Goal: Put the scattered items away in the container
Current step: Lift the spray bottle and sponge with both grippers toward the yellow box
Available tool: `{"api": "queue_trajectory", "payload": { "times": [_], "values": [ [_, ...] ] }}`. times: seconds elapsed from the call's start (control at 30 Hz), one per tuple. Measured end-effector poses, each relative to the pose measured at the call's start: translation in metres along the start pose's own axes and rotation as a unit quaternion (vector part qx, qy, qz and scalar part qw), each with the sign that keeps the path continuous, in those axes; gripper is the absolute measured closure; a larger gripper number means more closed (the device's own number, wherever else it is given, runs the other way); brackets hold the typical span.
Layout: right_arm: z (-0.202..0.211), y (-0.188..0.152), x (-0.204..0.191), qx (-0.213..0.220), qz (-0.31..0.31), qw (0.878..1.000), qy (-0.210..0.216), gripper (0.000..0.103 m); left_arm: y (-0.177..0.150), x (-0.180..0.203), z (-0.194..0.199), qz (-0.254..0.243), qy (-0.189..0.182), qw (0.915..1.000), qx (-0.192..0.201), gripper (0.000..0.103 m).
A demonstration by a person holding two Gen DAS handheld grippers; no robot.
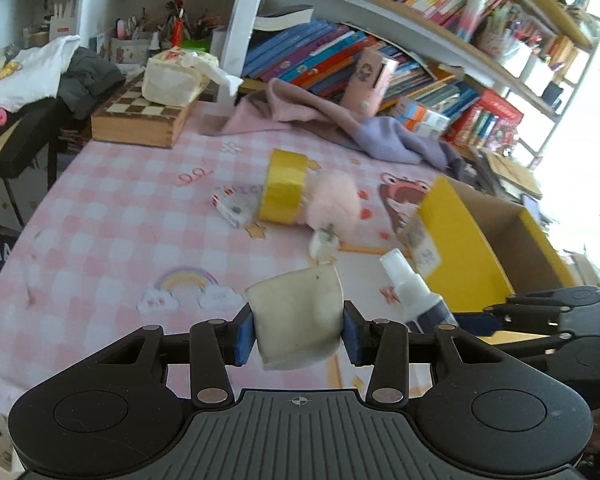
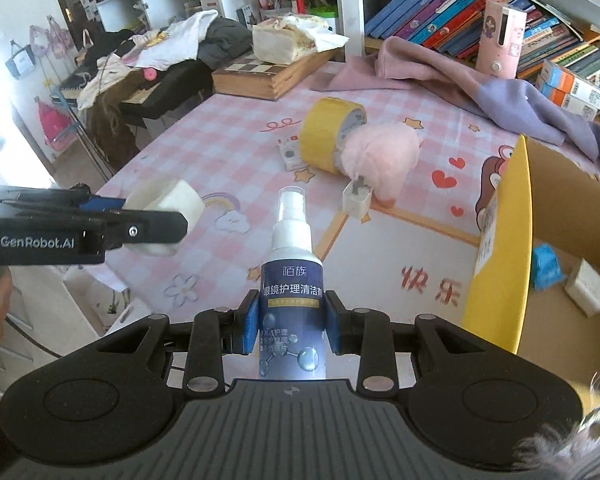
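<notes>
My left gripper (image 1: 298, 330) is shut on a cream-white soft case (image 1: 296, 316), held above the pink checked tablecloth; it also shows at the left of the right wrist view as the cream-white case (image 2: 168, 204). My right gripper (image 2: 292, 324) is shut on a spray bottle (image 2: 292, 280) with a dark blue label and white nozzle, seen too as the spray bottle (image 1: 416, 288). The yellow cardboard box (image 2: 496, 248) stands open at the right, with a blue packet (image 2: 546, 266) and a white block (image 2: 586, 288) inside. On the cloth lie a yellow tape roll (image 2: 330, 132), a pink fluffy ball (image 2: 380, 156), a white plug (image 2: 356, 200) and a small card pack (image 2: 290, 154).
A pink and lilac cloth (image 2: 460, 80) lies at the back, in front of shelves of books. A wooden chessboard box (image 2: 260, 74) with a tissue pack on it sits at the back left. A pink device (image 2: 500, 40) stands upright. The table's left edge drops to cluttered furniture.
</notes>
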State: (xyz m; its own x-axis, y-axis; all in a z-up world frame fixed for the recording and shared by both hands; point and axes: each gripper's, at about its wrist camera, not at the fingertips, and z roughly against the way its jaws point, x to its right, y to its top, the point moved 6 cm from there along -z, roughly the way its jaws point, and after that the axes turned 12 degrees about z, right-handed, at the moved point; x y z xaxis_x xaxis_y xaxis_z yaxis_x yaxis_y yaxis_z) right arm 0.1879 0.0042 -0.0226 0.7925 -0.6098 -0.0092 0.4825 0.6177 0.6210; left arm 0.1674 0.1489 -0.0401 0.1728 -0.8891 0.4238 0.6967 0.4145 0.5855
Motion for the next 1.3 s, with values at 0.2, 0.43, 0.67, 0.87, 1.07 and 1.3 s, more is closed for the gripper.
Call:
{"api": "queue_trajectory", "payload": {
  "times": [0.2, 0.43, 0.67, 0.87, 1.07, 1.3],
  "values": [
    [0.022, -0.020, -0.027, 0.006, -0.005, 1.000, 0.001, 0.072, -0.028, 0.002, 0.030, 0.004, -0.013, 0.9999, 0.004, 0.062],
    [0.044, -0.044, -0.060, 0.018, -0.003, 1.000, 0.006, 0.072, -0.061, 0.000, 0.067, 0.013, -0.013, 0.9998, 0.012, 0.062],
    [0.067, -0.075, -0.080, 0.021, -0.011, 1.000, -0.004, 0.072, -0.091, 0.005, 0.087, 0.015, -0.028, 0.9995, 0.006, 0.062],
    [0.091, -0.102, -0.080, 0.027, -0.047, 0.998, -0.029, 0.072, -0.108, 0.022, 0.093, -0.009, -0.052, 0.9986, -0.010, 0.063],
    [0.107, -0.123, -0.082, 0.022, -0.063, 0.997, -0.046, 0.072, -0.121, 0.038, 0.095, -0.022, -0.075, 0.9967, -0.022, 0.063],
    [0.125, -0.148, -0.072, 0.012, -0.097, 0.992, -0.075, 0.072, -0.134, 0.061, 0.087, -0.043, -0.105, 0.9924, -0.048, 0.063]
  ]
}}
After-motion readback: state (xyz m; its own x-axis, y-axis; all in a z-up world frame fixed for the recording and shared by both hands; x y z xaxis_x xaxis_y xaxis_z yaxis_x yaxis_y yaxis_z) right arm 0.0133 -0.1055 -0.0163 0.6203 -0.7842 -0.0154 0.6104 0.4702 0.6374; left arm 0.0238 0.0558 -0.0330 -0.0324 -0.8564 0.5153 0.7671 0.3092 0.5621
